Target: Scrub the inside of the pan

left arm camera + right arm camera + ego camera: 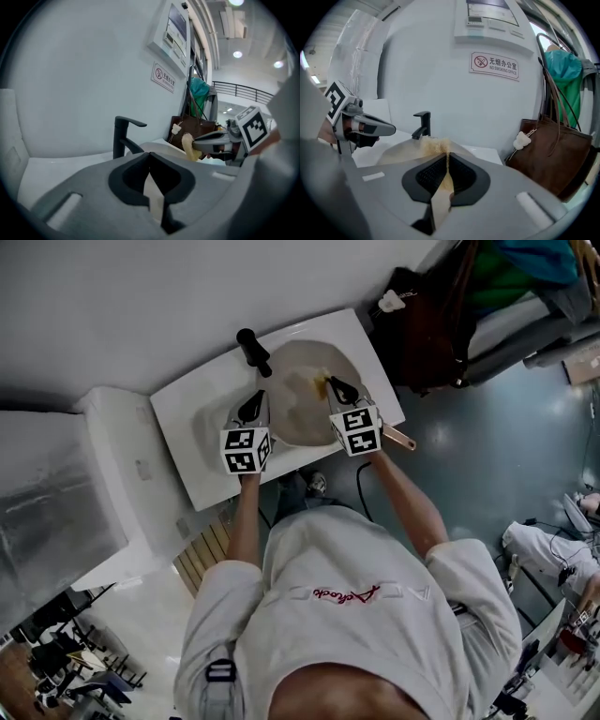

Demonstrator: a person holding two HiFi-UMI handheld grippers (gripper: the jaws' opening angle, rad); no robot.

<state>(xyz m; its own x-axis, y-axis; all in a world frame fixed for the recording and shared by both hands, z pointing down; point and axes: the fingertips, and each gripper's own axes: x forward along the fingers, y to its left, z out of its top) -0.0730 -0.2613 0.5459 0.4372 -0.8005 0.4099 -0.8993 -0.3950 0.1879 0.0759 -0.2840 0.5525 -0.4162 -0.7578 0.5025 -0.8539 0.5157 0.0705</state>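
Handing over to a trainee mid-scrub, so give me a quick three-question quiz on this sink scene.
1. True or false: the right claw is shut on a yellowish sponge.
2. The pan is: A) on the floor, B) at the white sink, C) on a stove.
3. What colour is the tap?
Key: 1 true; 2 B; 3 black.

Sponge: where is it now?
In the head view the sponge is in the right gripper, inside the pan in the sink, right of the black tap.
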